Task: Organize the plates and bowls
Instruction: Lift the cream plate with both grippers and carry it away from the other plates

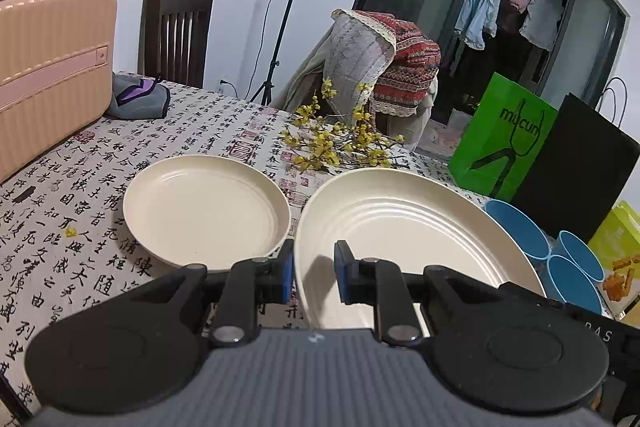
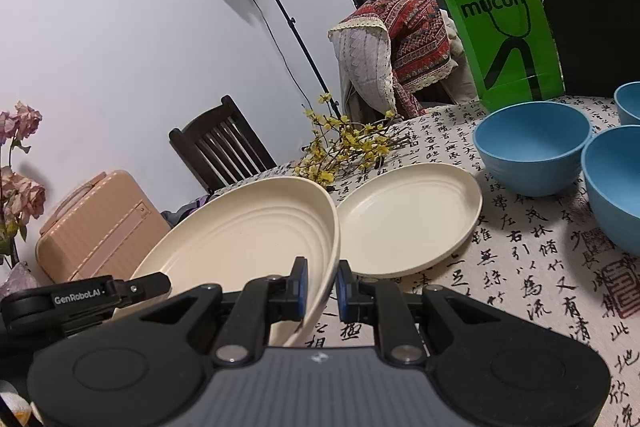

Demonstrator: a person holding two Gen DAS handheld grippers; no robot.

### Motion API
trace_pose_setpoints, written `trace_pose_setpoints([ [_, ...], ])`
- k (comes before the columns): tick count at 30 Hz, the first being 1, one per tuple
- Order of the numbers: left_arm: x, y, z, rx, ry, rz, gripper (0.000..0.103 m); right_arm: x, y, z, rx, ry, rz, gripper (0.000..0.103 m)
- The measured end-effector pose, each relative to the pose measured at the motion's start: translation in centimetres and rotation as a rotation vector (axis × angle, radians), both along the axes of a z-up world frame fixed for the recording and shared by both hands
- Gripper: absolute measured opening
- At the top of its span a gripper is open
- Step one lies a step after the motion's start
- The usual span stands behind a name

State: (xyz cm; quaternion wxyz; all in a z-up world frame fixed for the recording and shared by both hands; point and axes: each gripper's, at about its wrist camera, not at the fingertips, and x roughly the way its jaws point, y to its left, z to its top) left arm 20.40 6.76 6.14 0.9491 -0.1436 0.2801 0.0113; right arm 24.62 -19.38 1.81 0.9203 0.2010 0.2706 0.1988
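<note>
In the left wrist view, the left gripper point(image 1: 314, 273) is seen pinched on the near rim of a large cream plate point(image 1: 404, 227), one blue pad outside the rim and the other inside the dish. The plate is held tilted and appears lifted off the table point(image 1: 60, 195), with its far edge raised, presumably so that it can be carried across to another plate. A second cream plate point(image 1: 204, 209) lies flat on the patterned cloth just to the left, close beside the held one but not under it. Three blue bowls point(image 1: 516, 227) are grouped to the right, near a green bag point(image 1: 504, 135) and a black bag point(image 1: 580, 163); the bowls seem left apart as a set of their own. A spray of yellow flowers point(image 1: 332, 139) lies behind the plates, and a pink case point(image 1: 52, 67) stands at the far left. In the right wrist view, the right gripper point(image 2: 322, 289) is likewise closed on the rim of the large cream plate point(image 2: 248, 227), at its opposite edge, so the plate is borne from both sides; the two-sided hold is judged to be chosen because a wide, shallow dish would tip if gripped at one point. The left gripper point(image 2: 132, 287) is partly seen at the lower left, against the plate's rim. The flat plate point(image 2: 408, 219) rests just beyond the held one, and the likely aim is to stack one upon the other. The bowls point(image 2: 532, 147) stand on the right, untouched.
</note>
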Motion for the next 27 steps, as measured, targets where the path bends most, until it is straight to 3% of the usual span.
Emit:
trace_pose_setpoints([
  [27,-4.1,-4.7,-1.0,-0.013,-0.021,-0.109,0.019,-6.2,-5.5,-1.1,0.017,-0.022,-0.072,0.014],
])
